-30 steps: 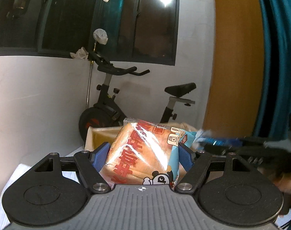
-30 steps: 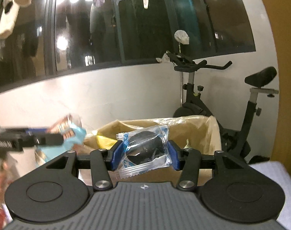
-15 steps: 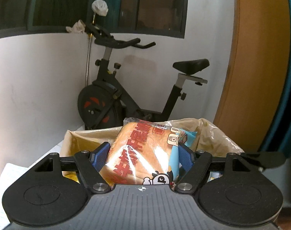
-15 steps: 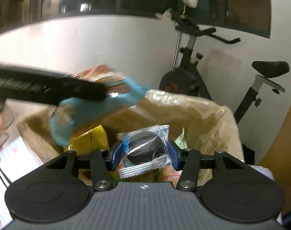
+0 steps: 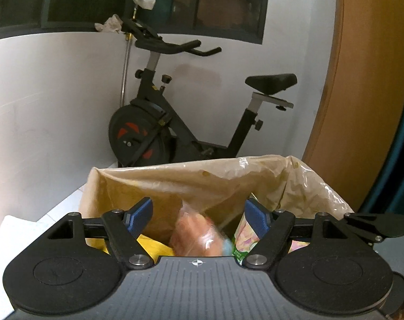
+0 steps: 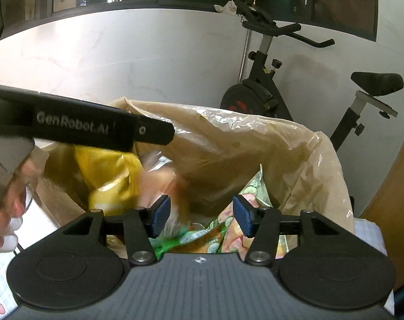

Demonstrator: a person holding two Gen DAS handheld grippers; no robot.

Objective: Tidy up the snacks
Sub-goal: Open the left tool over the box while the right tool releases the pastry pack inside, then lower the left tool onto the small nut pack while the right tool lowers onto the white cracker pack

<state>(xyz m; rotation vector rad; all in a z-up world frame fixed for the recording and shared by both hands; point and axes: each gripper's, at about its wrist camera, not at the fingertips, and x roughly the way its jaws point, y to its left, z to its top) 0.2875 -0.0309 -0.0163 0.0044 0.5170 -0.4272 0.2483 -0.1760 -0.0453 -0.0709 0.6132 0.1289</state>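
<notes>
My left gripper (image 5: pixel 199 217) stands open over a box lined with a clear plastic bag (image 5: pixel 175 170). Below its jaws a blurred orange bread packet (image 5: pixel 199 237) is dropping among the snacks. My right gripper (image 6: pixel 202 217) hangs over the same box (image 6: pixel 228 122); its jaws are opening and nothing is between them. The dark cookie packet it held is not to be made out. Inside lie a yellow packet (image 6: pixel 108 176), a green flowered packet (image 6: pixel 228 226) and the blurred orange packet (image 6: pixel 162 184). One finger (image 6: pixel 95 125) of the left gripper crosses the right wrist view.
An exercise bike (image 5: pixel 175 122) stands against the white wall behind the box. A wooden panel (image 5: pixel 362 93) rises on the right. A person's hand (image 6: pixel 4 213) shows at lower left. A pale cloth (image 5: pixel 18 229) covers the surface beside the box.
Both packets have left the jaws: the orange bread packet is falling into the box and the dark cookie packet is gone from view. Both grippers' jaws have spread.
</notes>
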